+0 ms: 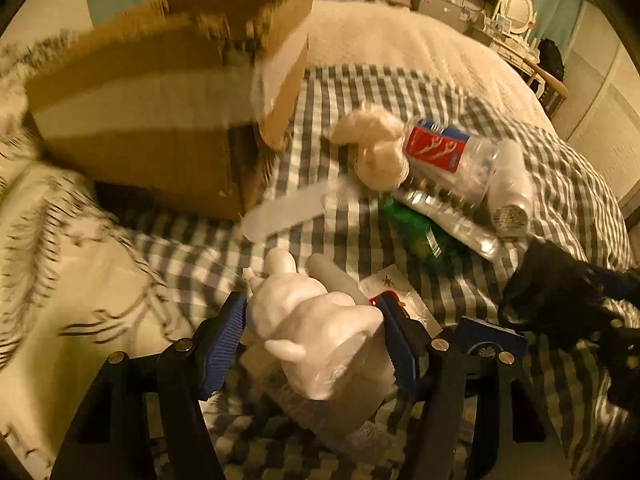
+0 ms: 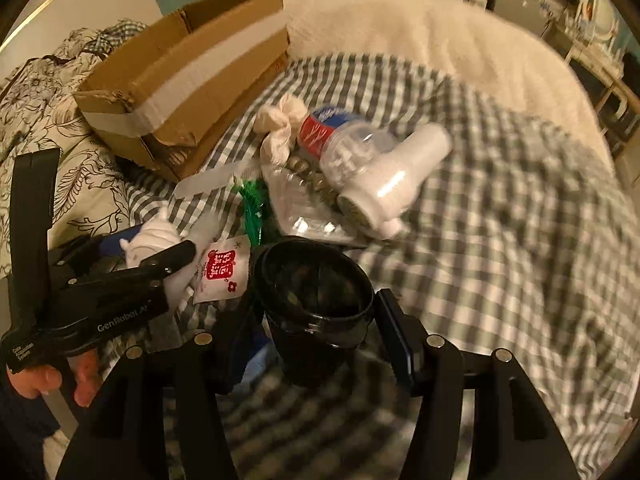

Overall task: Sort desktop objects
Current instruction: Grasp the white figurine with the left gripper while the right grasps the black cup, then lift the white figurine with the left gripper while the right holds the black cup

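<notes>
While the left gripper [image 1: 314, 320] clamps its blue ribbed pads on a white animal-shaped figurine [image 1: 316, 332], the right gripper [image 2: 316, 320] has a black cup [image 2: 316, 300] between its fingers, the left finger against the cup's wall; whether the right pad touches it I cannot tell. Both sit low over a green-and-white checked blanket [image 2: 500, 240] spread on a bed, with a cream fleece cover [image 2: 420, 28] beyond it. An open cardboard box [image 2: 184, 76] with a pale tape band stands at the far left of the checked cloth, partly on a floral-print sheet [image 1: 60, 280], well apart from both held things. Between the grippers and the box lies a crowded heap: a pale flat comb-like strip [image 1: 288, 208], a knotted white cloth [image 2: 280, 128], a clear bottle with a red and blue label [image 2: 340, 140] lying on its side, a white bottle [image 2: 396, 176] touching it, a crinkled clear plastic wrapper [image 2: 304, 208], and a green packet [image 2: 252, 204] beneath them. Just beside the black cup lies a small white sachet with a red printed square [image 2: 219, 276]. In the right wrist view a hand [image 2: 52, 376] grips the left tool's handle at the lower left edge. A dressing table with an oval mirror [image 1: 516, 12] stands in the far background.
</notes>
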### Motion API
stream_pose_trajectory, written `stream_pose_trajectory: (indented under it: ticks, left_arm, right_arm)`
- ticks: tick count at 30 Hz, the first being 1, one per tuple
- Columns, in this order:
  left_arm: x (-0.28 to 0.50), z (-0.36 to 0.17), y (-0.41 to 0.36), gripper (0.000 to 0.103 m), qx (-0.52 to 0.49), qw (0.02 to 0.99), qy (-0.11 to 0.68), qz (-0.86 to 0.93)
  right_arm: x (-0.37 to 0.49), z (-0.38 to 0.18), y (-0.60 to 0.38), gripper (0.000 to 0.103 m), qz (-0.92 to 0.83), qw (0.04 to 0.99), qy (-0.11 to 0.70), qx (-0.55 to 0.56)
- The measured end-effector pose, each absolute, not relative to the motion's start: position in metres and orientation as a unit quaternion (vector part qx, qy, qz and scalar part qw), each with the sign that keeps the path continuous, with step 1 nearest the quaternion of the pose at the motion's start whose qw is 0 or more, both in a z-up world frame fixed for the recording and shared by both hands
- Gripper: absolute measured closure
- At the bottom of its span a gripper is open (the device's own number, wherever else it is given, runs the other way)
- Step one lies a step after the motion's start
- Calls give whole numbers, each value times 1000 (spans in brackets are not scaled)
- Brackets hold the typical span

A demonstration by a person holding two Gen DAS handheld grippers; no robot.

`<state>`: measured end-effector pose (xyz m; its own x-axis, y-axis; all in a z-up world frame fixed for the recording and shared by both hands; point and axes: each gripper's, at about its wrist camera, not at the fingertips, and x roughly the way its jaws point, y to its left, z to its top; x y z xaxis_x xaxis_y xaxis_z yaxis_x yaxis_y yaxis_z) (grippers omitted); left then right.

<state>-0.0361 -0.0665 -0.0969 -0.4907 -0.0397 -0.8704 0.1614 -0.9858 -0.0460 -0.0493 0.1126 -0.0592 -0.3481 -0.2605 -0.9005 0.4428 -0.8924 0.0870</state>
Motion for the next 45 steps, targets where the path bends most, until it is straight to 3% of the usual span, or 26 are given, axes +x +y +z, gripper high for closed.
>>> stream_pose_trajectory:
  ticks: [5, 16, 29, 33, 40, 45]
  left_arm:
    - [-26, -81, -62, 35, 471, 68, 30, -879]
    - [-21, -43, -58, 36, 406, 38, 44, -912]
    - [-20, -30, -15, 36, 364, -17, -36, -930]
    - [-23, -27, -12, 30, 374, -50, -26, -926]
    - [-28, -36, -8, 30, 386, -48, -39, -920]
    - [-46, -71, -10, 28, 462, -20, -46, -886]
  right_arm:
    - [-39, -40, 117, 46, -835, 203, 99, 502]
    - [-26, -18, 124, 46, -856, 198, 105, 466]
    - [-28, -4, 140, 46, -869, 194, 73, 449]
    - [-28, 0, 145, 46, -872, 194, 65, 444]
    - [-30, 2, 151, 46, -875, 186, 55, 444]
    - [-31, 1, 152, 46, -874, 183, 54, 447]
